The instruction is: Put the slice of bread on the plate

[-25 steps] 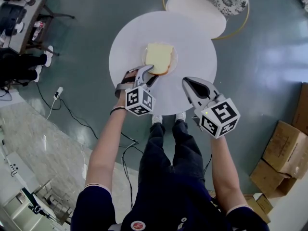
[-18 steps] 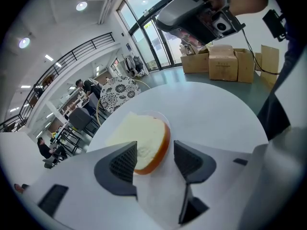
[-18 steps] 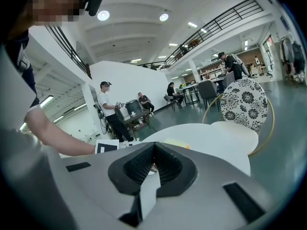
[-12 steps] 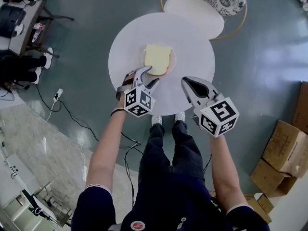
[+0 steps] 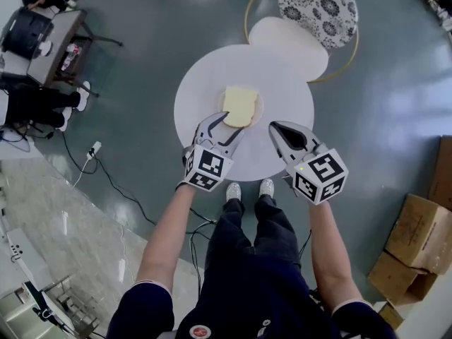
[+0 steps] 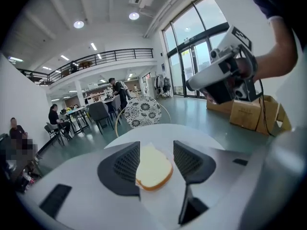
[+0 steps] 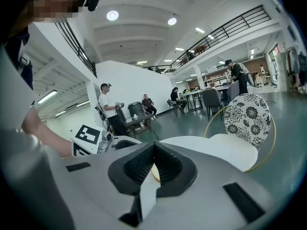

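Here the slice of white bread with a tan crust lies flat on a small round pale plate, whose rim shows just past the crust. The plate sits near the middle of the round white table, a little toward the edge nearest the person.

The left gripper, grey with a black-and-white marker cube at its back, hangs over that near part of the table and points at the bread. Its jaws have just been opening and now stand wide apart. In the left gripper view the bread shows in the gap between the dark ribbed pads. It lies on the plate and neither pad presses on it, so this gripper holds nothing.

The right gripper, of the same make, is held over the near edge of the table, beside the plate on the person's right and clear of the bread. In the right gripper view its jaws meet at the tips with nothing caught between them.

Across the table from the person stands a chair with a white seat, a black-and-white flowered back and a gold ring frame, its seat just touching the table's edge as seen from the head view. Well off the table, on the right gripper's side, brown cardboard boxes sit on the grey-green floor.
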A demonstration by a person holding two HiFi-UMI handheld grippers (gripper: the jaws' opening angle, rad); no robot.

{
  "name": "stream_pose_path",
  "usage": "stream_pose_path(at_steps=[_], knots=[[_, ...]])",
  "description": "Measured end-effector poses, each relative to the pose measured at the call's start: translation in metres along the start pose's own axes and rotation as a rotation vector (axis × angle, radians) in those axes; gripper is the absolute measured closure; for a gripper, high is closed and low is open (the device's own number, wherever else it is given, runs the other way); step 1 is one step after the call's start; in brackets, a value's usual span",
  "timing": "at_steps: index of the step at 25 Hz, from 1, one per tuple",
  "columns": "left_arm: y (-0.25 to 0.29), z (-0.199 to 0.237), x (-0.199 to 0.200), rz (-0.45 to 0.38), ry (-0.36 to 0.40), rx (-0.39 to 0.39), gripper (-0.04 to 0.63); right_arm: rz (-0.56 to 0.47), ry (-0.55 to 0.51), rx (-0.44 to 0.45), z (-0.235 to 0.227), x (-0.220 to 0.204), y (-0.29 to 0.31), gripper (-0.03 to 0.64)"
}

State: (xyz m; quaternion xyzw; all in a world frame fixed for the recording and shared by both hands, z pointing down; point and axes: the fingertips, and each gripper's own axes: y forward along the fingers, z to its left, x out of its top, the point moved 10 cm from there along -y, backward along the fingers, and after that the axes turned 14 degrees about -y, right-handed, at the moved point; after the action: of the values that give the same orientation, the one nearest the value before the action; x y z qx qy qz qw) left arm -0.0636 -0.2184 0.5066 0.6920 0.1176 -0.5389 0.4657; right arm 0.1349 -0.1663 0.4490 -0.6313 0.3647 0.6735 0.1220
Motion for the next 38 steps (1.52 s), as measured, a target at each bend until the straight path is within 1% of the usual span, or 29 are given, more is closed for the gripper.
stream_pose_path(at_steps=[3,4,10,12,13,19,22,28,38], knots=[[-0.019,-0.005,0.019,-0.063,-0.043,0.006,0.377,-0.022,-0.021,-0.001,0.003,0.016,-0.004,0.612],[-0.025,-0.008,0.025,-0.085,-0.058,0.007,0.393,-0.030,-0.027,-0.003,0.004,0.021,-0.005,0.612],[-0.062,-0.020,0.063,-0.218,-0.114,0.025,0.541,-0.085,-0.057,-0.009,0.012,0.053,-0.016,0.612],[-0.073,-0.022,0.075,-0.254,-0.127,0.030,0.579,-0.105,-0.070,-0.006,0.017,0.062,-0.018,0.612],[-0.079,-0.023,0.080,-0.266,-0.134,0.031,0.587,-0.114,-0.075,-0.004,0.019,0.067,-0.019,0.612],[-0.108,-0.029,0.107,-0.328,-0.187,0.031,0.589,-0.174,-0.108,0.010,0.029,0.085,-0.030,0.612],[-0.119,-0.036,0.113,-0.337,-0.202,0.023,0.589,-0.200,-0.126,0.018,0.034,0.093,-0.037,0.612],[-0.136,-0.042,0.124,-0.362,-0.196,0.012,0.589,-0.236,-0.165,0.027,0.042,0.111,-0.041,0.612],[-0.145,-0.048,0.131,-0.384,-0.172,0.005,0.589,-0.268,-0.187,0.031,0.049,0.118,-0.048,0.612]])
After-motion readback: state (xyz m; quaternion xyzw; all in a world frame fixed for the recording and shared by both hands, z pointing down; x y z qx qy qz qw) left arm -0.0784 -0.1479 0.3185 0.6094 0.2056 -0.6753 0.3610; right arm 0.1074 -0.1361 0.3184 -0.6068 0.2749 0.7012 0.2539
